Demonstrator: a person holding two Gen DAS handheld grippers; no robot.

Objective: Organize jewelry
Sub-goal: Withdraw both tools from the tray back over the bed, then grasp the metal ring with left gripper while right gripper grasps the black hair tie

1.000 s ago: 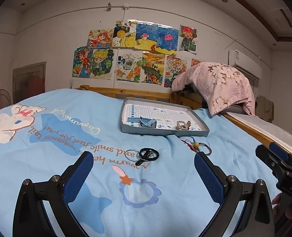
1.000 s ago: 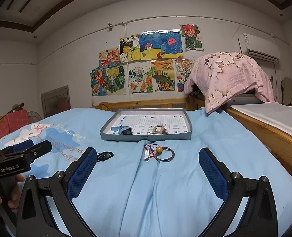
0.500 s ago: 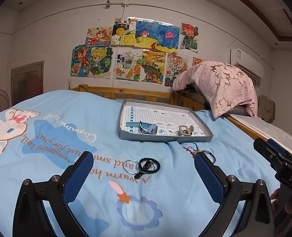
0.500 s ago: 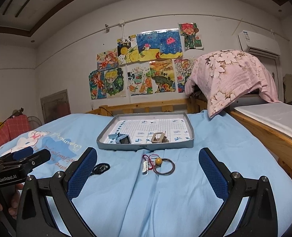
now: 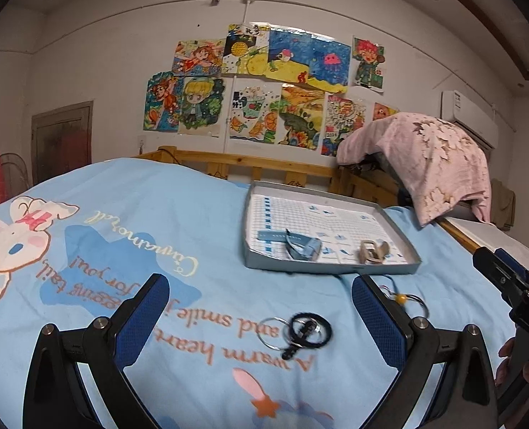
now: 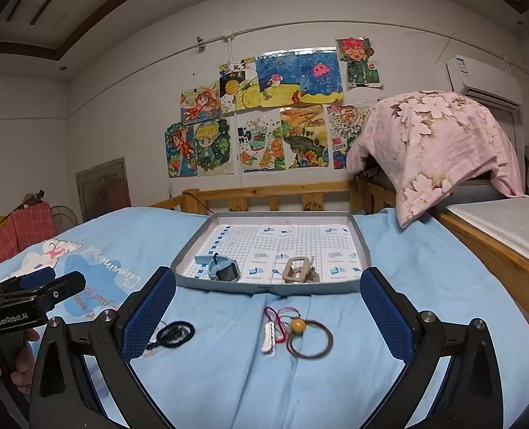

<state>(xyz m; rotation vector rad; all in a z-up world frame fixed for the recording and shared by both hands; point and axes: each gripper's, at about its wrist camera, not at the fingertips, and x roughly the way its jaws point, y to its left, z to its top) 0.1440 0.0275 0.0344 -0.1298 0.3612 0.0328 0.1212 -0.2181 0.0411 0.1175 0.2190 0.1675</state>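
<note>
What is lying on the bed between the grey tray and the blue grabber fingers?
In the right wrist view, between the shallow grey metal tray and the right gripper: a thin ring bracelet with a yellow bead and red cord.

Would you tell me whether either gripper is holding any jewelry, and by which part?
Nothing is held: the left gripper and right gripper are both open and empty.

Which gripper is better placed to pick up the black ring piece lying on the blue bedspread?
Left. The black ring piece lies between the open left gripper's fingers in its own view; in the right view it sits off beside the right gripper's left finger.
</note>
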